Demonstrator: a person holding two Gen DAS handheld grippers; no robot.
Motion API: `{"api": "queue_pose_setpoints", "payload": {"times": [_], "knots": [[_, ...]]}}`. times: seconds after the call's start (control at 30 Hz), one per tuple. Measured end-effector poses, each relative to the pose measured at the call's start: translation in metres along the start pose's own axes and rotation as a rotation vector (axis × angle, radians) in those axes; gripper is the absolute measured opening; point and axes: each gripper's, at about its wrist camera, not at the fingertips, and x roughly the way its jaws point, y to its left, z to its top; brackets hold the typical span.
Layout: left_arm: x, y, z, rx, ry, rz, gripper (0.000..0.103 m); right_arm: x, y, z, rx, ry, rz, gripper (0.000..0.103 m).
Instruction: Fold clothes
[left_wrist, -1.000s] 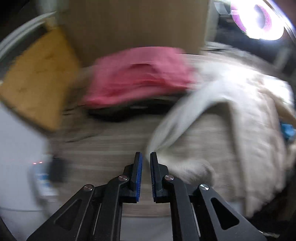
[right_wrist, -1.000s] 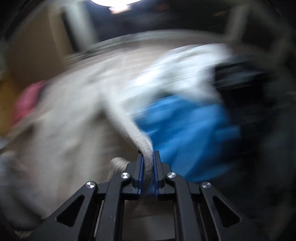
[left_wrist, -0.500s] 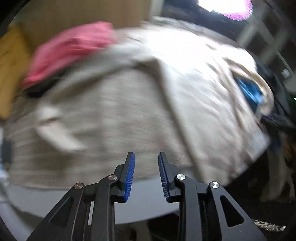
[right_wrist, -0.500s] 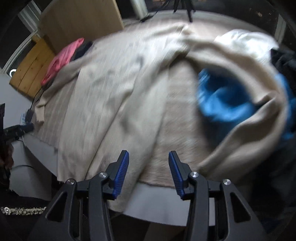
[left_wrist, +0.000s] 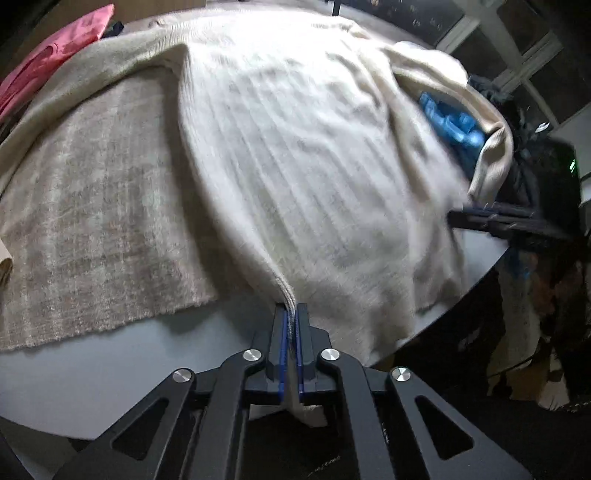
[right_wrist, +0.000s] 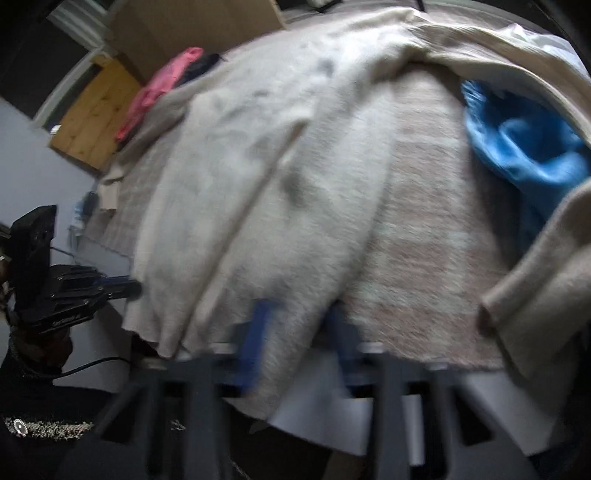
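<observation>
My left gripper (left_wrist: 291, 325) pinches the sweater (left_wrist: 303, 147) hem; my right gripper (right_wrist: 295, 332) is spread around it. I should pull evenly.

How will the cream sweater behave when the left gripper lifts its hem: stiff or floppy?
Probably floppy: the cream sweater drapes over the table edge and puckers where the left gripper pinches its hem. The thick fuzzy knit likely has some weight and should grip rather than slip. The loose sleeve will probably trail behind.
</observation>
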Motion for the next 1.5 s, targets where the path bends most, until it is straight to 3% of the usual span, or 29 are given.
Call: {"api": "queue_pose_setpoints", "payload": {"times": [0.13,0.27,0.33,0.4,0.5,0.57,0.63,0.67,0.73,0.83,0.9,1.0,1.13,1.2,1.27,1.3,1.37,1.5], "knots": [[-0.057,0.01,0.014,-0.035,-0.13,0.037,0.003,-0.014,0.002,0.003,-0.02,-0.027,0.026,0.006],[-0.116,0.044,0.024,-0.02,-0.226,0.124,0.003,-0.081,0.021,0.013,-0.077,-0.083,-0.063,0.006],[-0.127,0.057,0.019,-0.001,-0.217,0.185,0.003,-0.094,0.031,0.016,-0.103,-0.058,-0.107,0.006],[-0.12,0.071,0.013,-0.001,-0.164,0.262,0.003,-0.089,0.035,0.017,-0.108,-0.009,-0.085,0.006],[-0.088,0.093,0.006,-0.052,-0.077,0.373,0.007,-0.087,0.01,0.023,-0.077,-0.039,-0.204,0.009],[-0.071,0.103,0.001,-0.084,-0.03,0.425,0.006,-0.092,-0.015,0.031,-0.025,-0.068,-0.272,0.022],[-0.069,0.093,0.0,-0.107,-0.038,0.397,0.004,-0.094,-0.043,0.041,0.002,-0.079,-0.398,0.036],[-0.07,0.081,0.002,-0.107,-0.055,0.346,0.005,-0.091,-0.054,0.047,0.011,-0.075,-0.436,0.042],[-0.064,0.04,0.011,-0.054,-0.08,0.23,0.007,-0.076,-0.068,0.059,0.02,-0.049,-0.459,0.042],[-0.027,-0.05,0.027,0.132,-0.064,0.044,0.016,-0.061,-0.087,0.072,0.062,-0.034,-0.417,0.042],[0.0,-0.096,0.032,0.225,-0.028,-0.016,0.025,-0.055,-0.094,0.077,0.087,-0.028,-0.408,0.042],[0.05,-0.15,0.032,0.345,0.053,-0.007,0.027,-0.052,-0.094,0.077,0.094,-0.027,-0.419,0.042],[0.086,-0.167,0.034,0.381,0.078,0.05,0.026,-0.051,-0.093,0.071,0.075,-0.026,-0.494,0.043],[0.087,-0.169,0.035,0.388,0.074,0.069,0.02,-0.052,-0.097,0.067,0.079,-0.019,-0.519,0.043],[0.087,-0.168,0.036,0.39,0.062,0.09,0.007,-0.072,-0.093,0.064,0.1,-0.078,-0.477,0.043],[0.086,-0.165,0.036,0.375,0.057,0.079,0.007,-0.085,-0.09,0.062,0.103,-0.117,-0.473,0.043],[0.084,-0.158,0.039,0.323,0.061,0.035,0.005,-0.099,-0.091,0.063,0.091,-0.146,-0.536,0.061],[0.076,-0.152,0.043,0.267,0.055,-0.025,0.005,-0.081,-0.112,0.071,0.062,-0.078,-0.53,0.061]]}}
